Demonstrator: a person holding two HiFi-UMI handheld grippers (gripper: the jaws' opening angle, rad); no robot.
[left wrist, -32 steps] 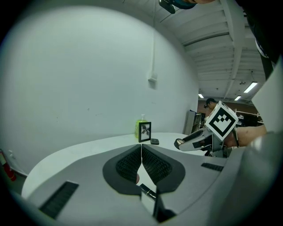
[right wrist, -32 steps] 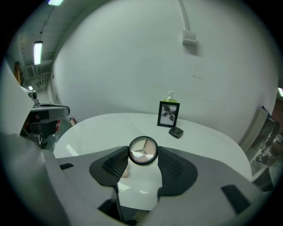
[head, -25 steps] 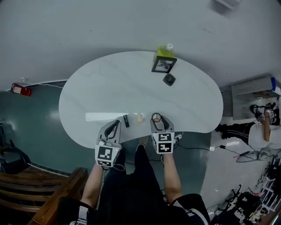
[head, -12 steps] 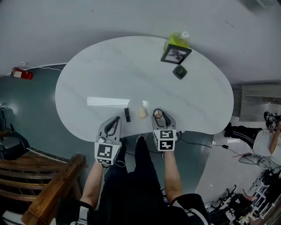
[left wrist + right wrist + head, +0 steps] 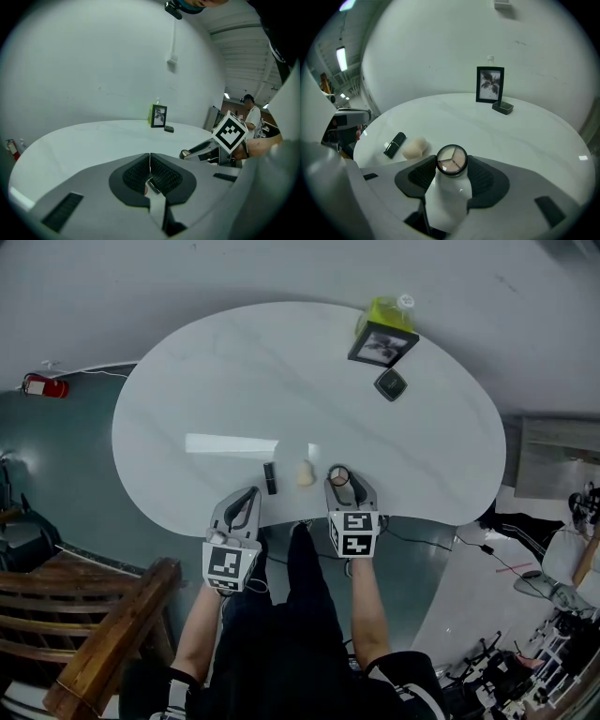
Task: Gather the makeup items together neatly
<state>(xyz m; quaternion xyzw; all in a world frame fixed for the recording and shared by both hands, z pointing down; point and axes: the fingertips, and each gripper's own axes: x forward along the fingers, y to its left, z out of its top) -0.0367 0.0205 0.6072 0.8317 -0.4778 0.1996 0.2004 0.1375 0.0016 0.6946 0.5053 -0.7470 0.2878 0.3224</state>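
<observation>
Head view, layout: the round compact [image 5: 338, 474] is clamped in the right gripper [image 5: 339, 478] at the near rim of the table [image 5: 187, 390], just beside the sponge [image 5: 304, 473] and lipstick [image 5: 270, 477]; the square case [image 5: 390, 384] lies well apart, near the picture frame [image 5: 382, 343]
Head view, risk: the near group sits close to the table's edge, so a careless nudge could send the lipstick over it
Left gripper view, grip: left gripper [image 5: 150, 161] clenched on nothing, ribbed black pads meeting
Left gripper view, risk: with its jaws closed it would knock things aside, not pick them up
Right gripper view, grip: pads press both sides of the compact, a flat glossy disc with three pale shades
Right gripper view, risk: its hard smooth rim may slip if released while tilted; the soft, matte, egg-shaped sponge could roll when bumped; the lipstick is a slim shiny black bar
</observation>
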